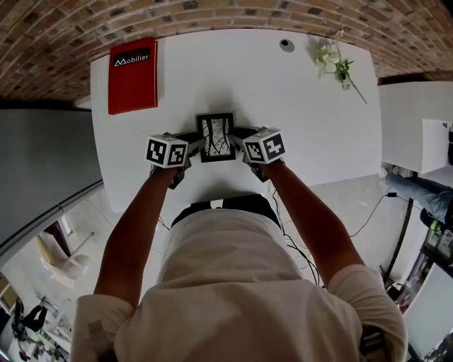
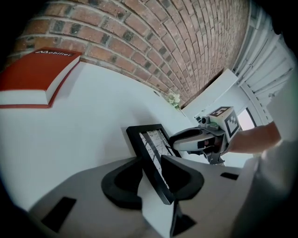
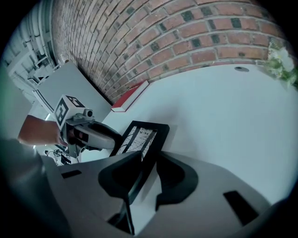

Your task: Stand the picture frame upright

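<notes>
Picture frame (image 1: 216, 136): located mid-table (image 1: 297, 106), tilted back, face seen from above. Left edge is clamped by left gripper (image 1: 194, 146), right edge by right gripper (image 1: 238, 143). Handling: both sides to be raised evenly, bottom edge seated flat before release. Rear stand not seen.

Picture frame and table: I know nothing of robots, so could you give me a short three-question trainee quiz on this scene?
1. True or false: the left gripper alone grips the picture frame.
2. What lies at the far left corner of the table? A mug, B red book, C lamp.
3. Fill in: the wall behind the table is ____.
Key: 1 false, the right gripper grips it too; 2 B; 3 brick.
</notes>
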A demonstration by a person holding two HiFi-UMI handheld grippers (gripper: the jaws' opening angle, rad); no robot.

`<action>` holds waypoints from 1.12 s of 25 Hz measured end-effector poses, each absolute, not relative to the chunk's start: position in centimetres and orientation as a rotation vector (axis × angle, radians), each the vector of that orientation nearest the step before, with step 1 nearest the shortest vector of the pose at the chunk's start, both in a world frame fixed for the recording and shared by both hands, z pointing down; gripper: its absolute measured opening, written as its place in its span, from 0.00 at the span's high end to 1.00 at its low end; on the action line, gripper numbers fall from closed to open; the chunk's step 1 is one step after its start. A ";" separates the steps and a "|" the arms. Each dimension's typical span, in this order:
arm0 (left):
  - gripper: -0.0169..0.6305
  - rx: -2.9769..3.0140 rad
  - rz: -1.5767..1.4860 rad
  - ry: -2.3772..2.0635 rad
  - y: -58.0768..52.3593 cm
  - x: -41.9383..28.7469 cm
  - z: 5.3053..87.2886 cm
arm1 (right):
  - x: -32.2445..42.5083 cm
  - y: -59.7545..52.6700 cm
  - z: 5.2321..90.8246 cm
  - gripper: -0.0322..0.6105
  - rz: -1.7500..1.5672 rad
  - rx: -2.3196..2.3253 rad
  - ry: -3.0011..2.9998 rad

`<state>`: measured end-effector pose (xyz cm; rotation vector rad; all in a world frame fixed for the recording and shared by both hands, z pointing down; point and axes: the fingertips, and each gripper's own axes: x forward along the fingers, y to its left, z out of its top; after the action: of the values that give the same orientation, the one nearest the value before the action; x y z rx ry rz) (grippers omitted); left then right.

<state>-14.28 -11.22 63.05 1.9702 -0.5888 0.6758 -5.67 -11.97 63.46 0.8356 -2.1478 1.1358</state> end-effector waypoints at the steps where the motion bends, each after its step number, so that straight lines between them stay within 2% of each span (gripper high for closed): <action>1: 0.78 1.966 0.680 -0.590 -11.3 -14.3 63.2 | -5.7 -12.0 63.5 0.81 1.145 0.830 -2.149; 5: 0.84 1.950 0.685 -0.599 -11.3 -14.5 63.6 | -5.6 -12.0 63.6 0.81 1.206 0.808 -2.151; 12: 0.85 1.923 0.707 -0.618 -11.3 -14.3 63.7 | -5.5 -12.2 63.7 0.81 1.297 0.807 -2.141; 19: 0.84 1.941 0.741 -0.615 -10.4 -13.6 63.3 | -4.7 -12.6 62.9 0.82 1.268 0.812 -2.166; 28: 0.87 2.028 0.756 -0.671 -12.5 -12.8 61.0 | -3.3 -14.2 60.5 0.84 1.205 0.840 -2.249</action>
<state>-12.76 -12.50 60.96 2.0275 -0.6709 0.7564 -3.35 -14.23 60.51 0.8402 -2.2485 1.2054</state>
